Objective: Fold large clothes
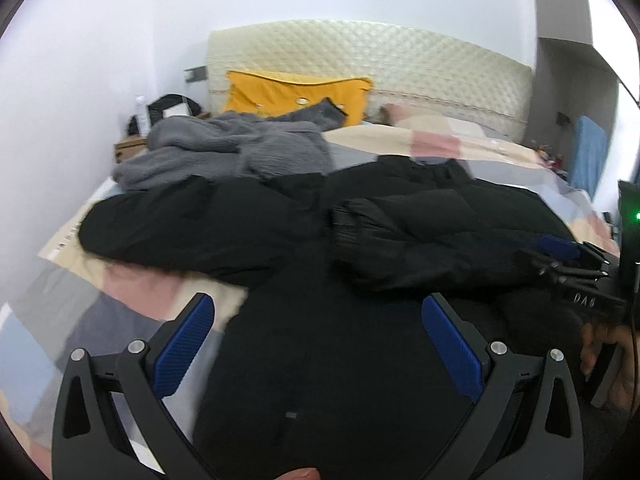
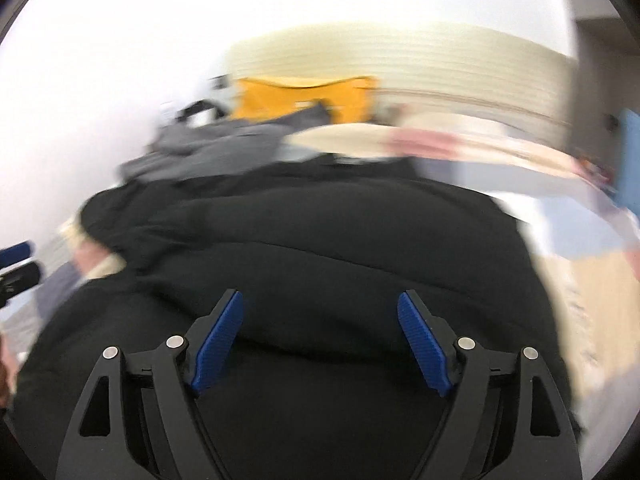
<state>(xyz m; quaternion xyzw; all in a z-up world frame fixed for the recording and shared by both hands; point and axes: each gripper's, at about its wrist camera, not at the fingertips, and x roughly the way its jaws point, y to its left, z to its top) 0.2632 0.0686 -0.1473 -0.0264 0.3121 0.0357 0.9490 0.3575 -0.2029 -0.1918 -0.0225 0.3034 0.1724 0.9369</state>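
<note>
Both tools, left [image 1: 316, 344] and right [image 2: 320, 344], gape above the puffy, rumpled black jacket [image 1: 400, 240].

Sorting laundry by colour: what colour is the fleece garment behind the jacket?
Grey fleece garment, clearest in the left wrist view.

The puffer jacket [image 1: 360, 240] lies on the bed [image 1: 500, 152] directly ahead of the left gripper [image 1: 316, 328]. Beyond it to the left lies a fleece garment [image 1: 224, 148]; behind that, a pillow [image 1: 288, 92] leans against the headboard [image 1: 400, 64].
</note>
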